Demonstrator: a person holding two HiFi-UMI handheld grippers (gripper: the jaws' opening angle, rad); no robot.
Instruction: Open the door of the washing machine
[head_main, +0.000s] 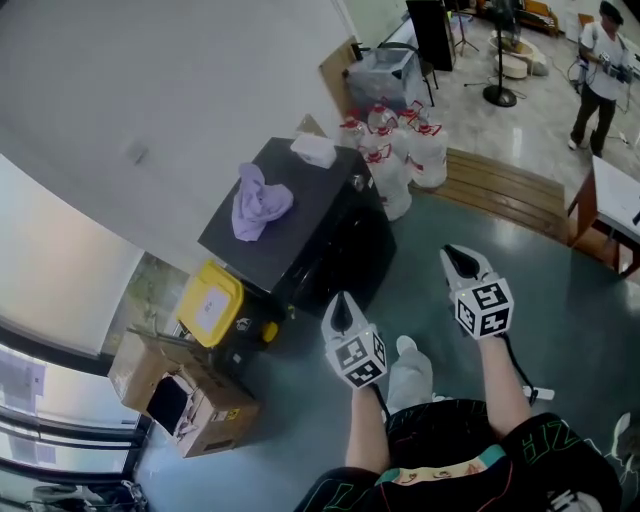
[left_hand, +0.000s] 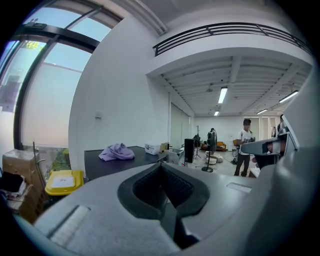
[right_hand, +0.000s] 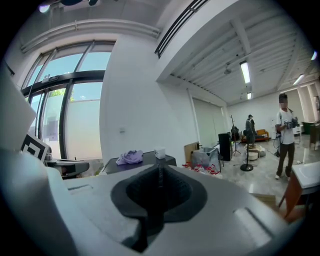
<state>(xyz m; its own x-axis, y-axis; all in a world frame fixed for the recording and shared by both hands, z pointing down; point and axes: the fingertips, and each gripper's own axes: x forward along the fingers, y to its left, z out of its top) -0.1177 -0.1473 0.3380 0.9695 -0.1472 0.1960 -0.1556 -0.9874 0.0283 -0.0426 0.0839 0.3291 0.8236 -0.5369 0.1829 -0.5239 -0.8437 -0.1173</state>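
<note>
The black washing machine (head_main: 300, 235) stands against the white wall, with a purple cloth (head_main: 260, 203) and a small white box (head_main: 314, 150) on its top. Its dark front faces me; the door's outline is hard to make out. My left gripper (head_main: 342, 310) hovers just short of the machine's front lower corner, shut and empty. My right gripper (head_main: 460, 262) is further right, over the floor, also shut with nothing in it. From the left gripper (left_hand: 161, 166) view the machine's top (left_hand: 107, 162) lies ahead to the left. Beyond the right gripper (right_hand: 160, 169) the machine (right_hand: 142, 162) sits ahead.
A yellow bin (head_main: 210, 302) and cardboard boxes (head_main: 180, 395) stand left of the machine. Bagged bottles (head_main: 400, 150) crowd its far side, beside a wooden platform (head_main: 505, 190). A table (head_main: 615, 200) is at the right; a person (head_main: 600, 70) stands far back.
</note>
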